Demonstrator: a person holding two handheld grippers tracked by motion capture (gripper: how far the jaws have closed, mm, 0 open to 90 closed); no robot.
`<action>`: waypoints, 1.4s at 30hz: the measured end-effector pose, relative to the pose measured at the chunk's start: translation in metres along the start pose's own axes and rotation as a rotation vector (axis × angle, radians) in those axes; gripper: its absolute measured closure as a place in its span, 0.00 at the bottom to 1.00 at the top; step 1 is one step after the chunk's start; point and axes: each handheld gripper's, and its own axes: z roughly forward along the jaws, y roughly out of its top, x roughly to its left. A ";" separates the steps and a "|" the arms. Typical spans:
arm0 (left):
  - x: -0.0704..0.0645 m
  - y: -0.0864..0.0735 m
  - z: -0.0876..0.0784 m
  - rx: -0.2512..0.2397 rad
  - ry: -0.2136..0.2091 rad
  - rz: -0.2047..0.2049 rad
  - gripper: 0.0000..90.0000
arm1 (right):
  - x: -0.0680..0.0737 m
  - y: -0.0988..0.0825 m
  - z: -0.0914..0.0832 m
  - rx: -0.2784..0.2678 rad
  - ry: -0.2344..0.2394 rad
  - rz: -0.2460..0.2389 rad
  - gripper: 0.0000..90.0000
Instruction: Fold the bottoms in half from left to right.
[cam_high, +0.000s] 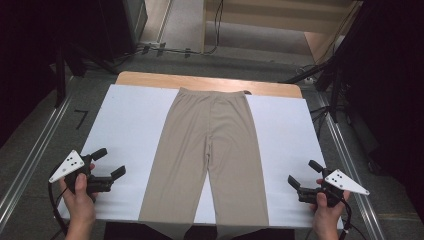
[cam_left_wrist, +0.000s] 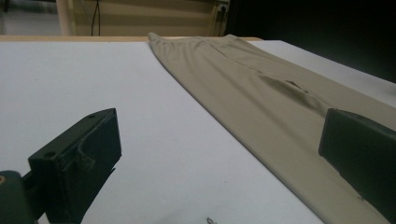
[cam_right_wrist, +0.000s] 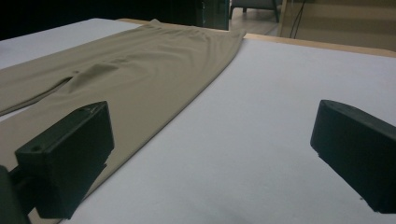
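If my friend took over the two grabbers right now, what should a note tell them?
Left gripper: open, nothing held, beside the left leg of the trousers, not touching.
Right gripper: open, nothing held, beside the right leg, not touching.
Trousers: spread flat down the middle of the white sheet on the table, waistband at the far edge, leg ends hanging over the near edge.
Done: the trousers are laid out smooth; no fold made yet.
Left: probably folding, so take hold of the cloth first. All of it is still to do.
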 end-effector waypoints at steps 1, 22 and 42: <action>0.000 0.000 0.000 -0.001 0.000 -0.001 0.00 | 0.000 0.000 0.000 0.002 0.001 0.000 0.00; 0.003 0.010 -0.001 -0.036 -0.034 -0.088 0.00 | 0.002 0.001 0.000 0.006 0.014 -0.003 0.00; -0.021 0.081 0.052 -0.001 -0.116 0.004 0.00 | 0.023 0.015 -0.008 -0.036 0.061 0.002 0.00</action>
